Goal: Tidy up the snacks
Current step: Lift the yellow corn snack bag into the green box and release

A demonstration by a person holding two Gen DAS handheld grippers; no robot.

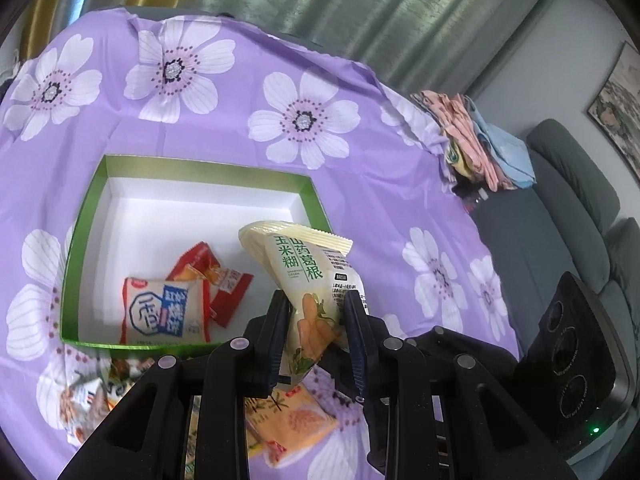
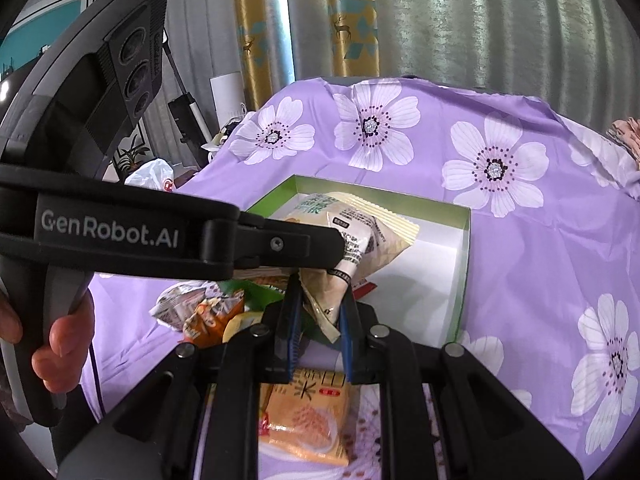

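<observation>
Looking down along the left gripper (image 1: 316, 298): pinched between its dark fingers, a cream snack packet (image 1: 308, 272) with green lettering, long axis running up and away from the fingers, top seam leaning left. Ahead and to the left, resting on a purple flowered tablecloth (image 1: 360, 184), a green-rimmed box (image 1: 192, 166) with a white inside. Already lying in its near part, a white-and-blue packet (image 1: 166, 312) overlapping a red packet (image 1: 224, 280); far half bare. Still on the cloth below the fingers, an orange packet (image 1: 296, 420).

Seen from the right gripper (image 2: 320, 286): fingers pressed together on the edge of a pale wrapper (image 2: 324, 304); hard to tell whether a second packet or the lower end of the first. Crossing from the left, gripped by a hand (image 2: 52, 340), the left gripper with its cream packet hanging above the box's near corner.

Judging by that, nearer the box on the left side; probably calls for carrying forward and left over the rim, then lowering into the bare half.
</observation>
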